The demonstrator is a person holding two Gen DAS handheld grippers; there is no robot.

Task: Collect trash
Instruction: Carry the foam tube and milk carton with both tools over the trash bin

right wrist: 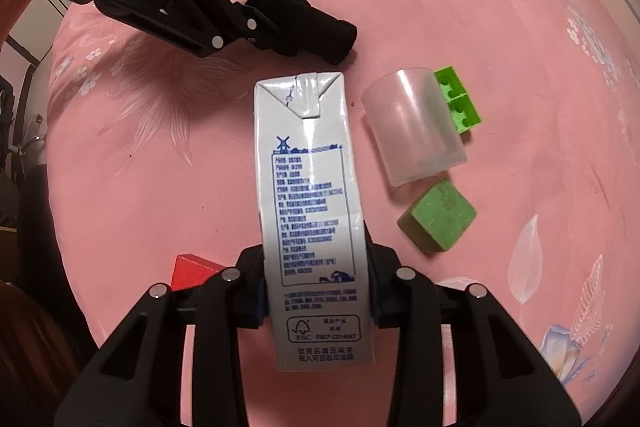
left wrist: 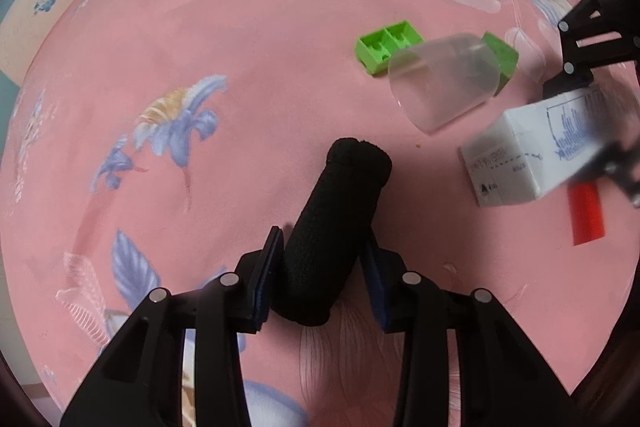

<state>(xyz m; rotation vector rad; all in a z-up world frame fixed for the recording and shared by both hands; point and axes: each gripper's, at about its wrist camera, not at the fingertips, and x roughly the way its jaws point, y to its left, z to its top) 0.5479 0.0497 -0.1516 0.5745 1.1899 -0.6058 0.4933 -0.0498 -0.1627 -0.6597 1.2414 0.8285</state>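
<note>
My left gripper [left wrist: 322, 267] is shut on a black foam roll [left wrist: 336, 223] and holds it above the pink flowered cloth [left wrist: 240, 27]. The roll [right wrist: 316, 27] and left gripper [right wrist: 276, 1] also show in the right wrist view at top left. My right gripper [right wrist: 316, 287] is shut on a white milk carton [right wrist: 312, 203] with blue print, held off the cloth. The carton [left wrist: 532, 151] shows in the left wrist view at the right, with the right gripper [left wrist: 588, 123] blurred around it. A clear plastic cup [right wrist: 412, 127] lies on its side on the cloth; it also shows in the left wrist view [left wrist: 444, 83].
A green double block [right wrist: 460, 99] lies behind the cup and a green cube [right wrist: 438, 217] in front of it. In the left wrist view the double block [left wrist: 386, 45] and cube [left wrist: 504, 61] flank the cup. A red block [right wrist: 192, 269] lies under my right gripper, also seen in the left wrist view [left wrist: 586, 215].
</note>
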